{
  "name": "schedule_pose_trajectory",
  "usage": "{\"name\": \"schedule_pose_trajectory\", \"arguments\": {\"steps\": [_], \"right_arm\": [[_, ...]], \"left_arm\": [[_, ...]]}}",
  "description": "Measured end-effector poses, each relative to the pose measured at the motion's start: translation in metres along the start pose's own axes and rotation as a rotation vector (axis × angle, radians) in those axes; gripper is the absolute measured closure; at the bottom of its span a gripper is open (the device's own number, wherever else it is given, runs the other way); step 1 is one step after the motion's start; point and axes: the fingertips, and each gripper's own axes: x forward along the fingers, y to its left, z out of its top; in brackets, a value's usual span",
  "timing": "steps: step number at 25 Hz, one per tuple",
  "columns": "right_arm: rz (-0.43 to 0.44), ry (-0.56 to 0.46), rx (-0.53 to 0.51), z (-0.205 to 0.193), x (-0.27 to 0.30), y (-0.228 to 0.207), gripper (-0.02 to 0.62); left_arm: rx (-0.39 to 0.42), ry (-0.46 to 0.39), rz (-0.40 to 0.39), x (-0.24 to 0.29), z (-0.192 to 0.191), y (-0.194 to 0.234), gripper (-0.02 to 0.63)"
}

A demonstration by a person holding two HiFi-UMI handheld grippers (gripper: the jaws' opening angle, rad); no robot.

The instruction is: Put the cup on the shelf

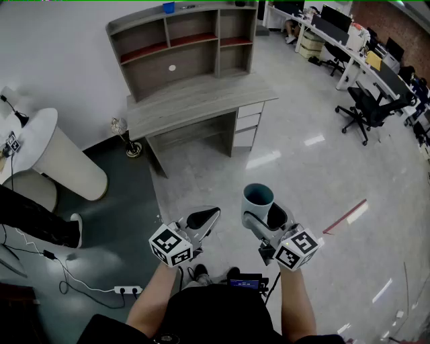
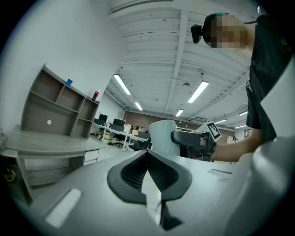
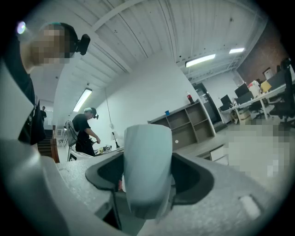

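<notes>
A pale blue-grey cup (image 1: 258,197) stands upright between the jaws of my right gripper (image 1: 263,215), which is shut on its body. In the right gripper view the cup (image 3: 147,170) fills the gap between the two black pads. My left gripper (image 1: 202,219) is held level beside it on the left, shut with nothing in it; its pads meet at the tip (image 2: 148,156). From the left gripper view the cup (image 2: 162,137) shows just past the jaws. The grey desk with its shelf unit (image 1: 181,44) stands far ahead by the white wall, and appears small in the right gripper view as the shelf unit (image 3: 186,120).
A blue item (image 1: 168,7) sits on top of the shelf unit. A round white table (image 1: 40,144) is at the left, and a power strip (image 1: 127,290) with cables lies on the floor. Office chairs (image 1: 366,107) and desks line the right. Another person (image 3: 85,131) stands at the white table.
</notes>
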Motion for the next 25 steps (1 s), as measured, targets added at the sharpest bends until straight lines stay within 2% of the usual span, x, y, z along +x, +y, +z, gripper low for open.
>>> {"name": "schedule_pose_trajectory", "arguments": {"steps": [10, 16, 25], "right_arm": [[-0.010, -0.015, -0.005, 0.003, 0.006, -0.002, 0.270], [-0.017, -0.018, 0.010, 0.001, 0.001, -0.002, 0.270], [-0.050, -0.030, 0.027, 0.004, -0.016, -0.011, 0.270]], "left_arm": [[0.038, 0.023, 0.005, 0.000, 0.000, 0.006, 0.606], [0.023, 0.012, 0.002, 0.001, 0.001, 0.004, 0.606], [0.033, 0.045, -0.033, 0.008, -0.011, -0.013, 0.606]]}}
